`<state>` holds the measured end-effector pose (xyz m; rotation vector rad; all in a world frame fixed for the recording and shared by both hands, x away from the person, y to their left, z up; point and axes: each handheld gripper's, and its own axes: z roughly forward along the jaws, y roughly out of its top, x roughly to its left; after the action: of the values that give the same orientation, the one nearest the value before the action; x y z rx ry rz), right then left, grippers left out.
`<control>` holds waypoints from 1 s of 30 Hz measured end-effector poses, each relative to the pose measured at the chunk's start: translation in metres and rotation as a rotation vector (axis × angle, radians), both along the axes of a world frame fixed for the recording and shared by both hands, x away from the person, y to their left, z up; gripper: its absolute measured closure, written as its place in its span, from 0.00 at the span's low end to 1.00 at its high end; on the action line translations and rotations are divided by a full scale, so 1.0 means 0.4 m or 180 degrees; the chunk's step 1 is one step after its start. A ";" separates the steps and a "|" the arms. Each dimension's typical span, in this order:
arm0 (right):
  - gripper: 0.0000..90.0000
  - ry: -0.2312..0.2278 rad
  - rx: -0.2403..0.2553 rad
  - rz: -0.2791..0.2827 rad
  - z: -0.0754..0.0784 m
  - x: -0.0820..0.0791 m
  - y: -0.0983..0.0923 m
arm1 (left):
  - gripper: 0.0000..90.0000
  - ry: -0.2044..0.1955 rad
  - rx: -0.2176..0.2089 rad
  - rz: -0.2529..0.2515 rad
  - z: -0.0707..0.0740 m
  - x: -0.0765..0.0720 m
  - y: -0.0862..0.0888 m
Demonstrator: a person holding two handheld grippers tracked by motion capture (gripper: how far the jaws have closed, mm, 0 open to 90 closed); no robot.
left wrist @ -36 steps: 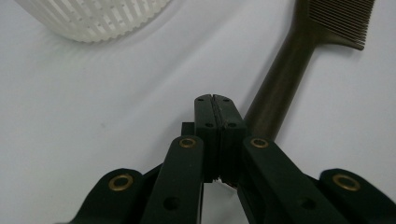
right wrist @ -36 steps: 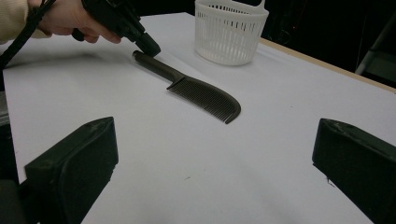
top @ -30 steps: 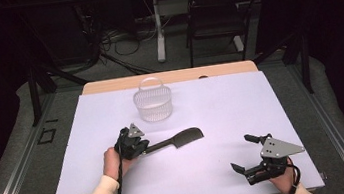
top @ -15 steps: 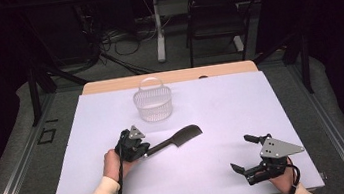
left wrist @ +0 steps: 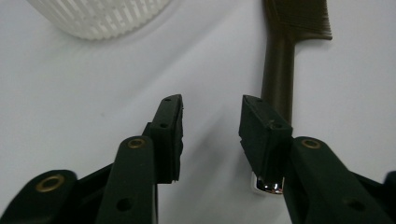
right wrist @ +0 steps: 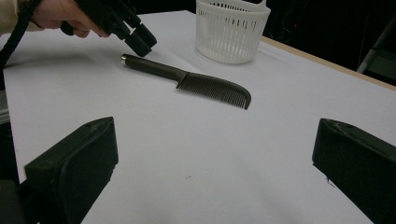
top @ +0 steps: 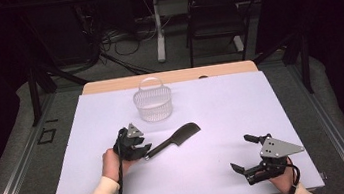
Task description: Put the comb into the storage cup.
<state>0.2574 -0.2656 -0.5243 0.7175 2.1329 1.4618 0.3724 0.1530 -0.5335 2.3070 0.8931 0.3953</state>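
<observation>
My right gripper [top: 250, 154] sat idle nearest me, its jaws spread wide with bare white table [top: 213, 121] between them; it held nothing. Across from it, my left gripper [top: 142, 149] had just been opening its jaws; in the left gripper view they stood apart with nothing between them, and the dark comb [top: 175, 139] lay flat on the table, its handle passing just under and outside one jaw (the shiny end cap peeked out below that pad). I judged the comb released, set down and free, so that step looked finished. Beyond the comb's toothed end, farther from my left gripper, stood the white basket [top: 153, 104], upright; it looked empty as far as I could see.
</observation>
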 end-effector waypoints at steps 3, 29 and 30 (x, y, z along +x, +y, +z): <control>0.00 0.0001 0.0003 -0.0003 0.000 0.000 0.000 | 0.51 -0.0066 -0.0017 0.0064 0.018 -0.001 0.008; 0.00 0.0113 0.0056 0.0018 -0.004 0.006 0.008 | 0.00 0.0053 0.0389 -0.0245 0.067 -0.013 -0.078; 0.00 0.0113 0.0056 0.0018 -0.004 0.006 0.008 | 0.00 0.0068 0.0427 -0.0255 0.067 -0.011 -0.084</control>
<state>0.2597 -0.2624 -0.5258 0.7496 2.1528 1.4829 0.3682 0.1192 -0.5066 2.4651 0.8033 0.4079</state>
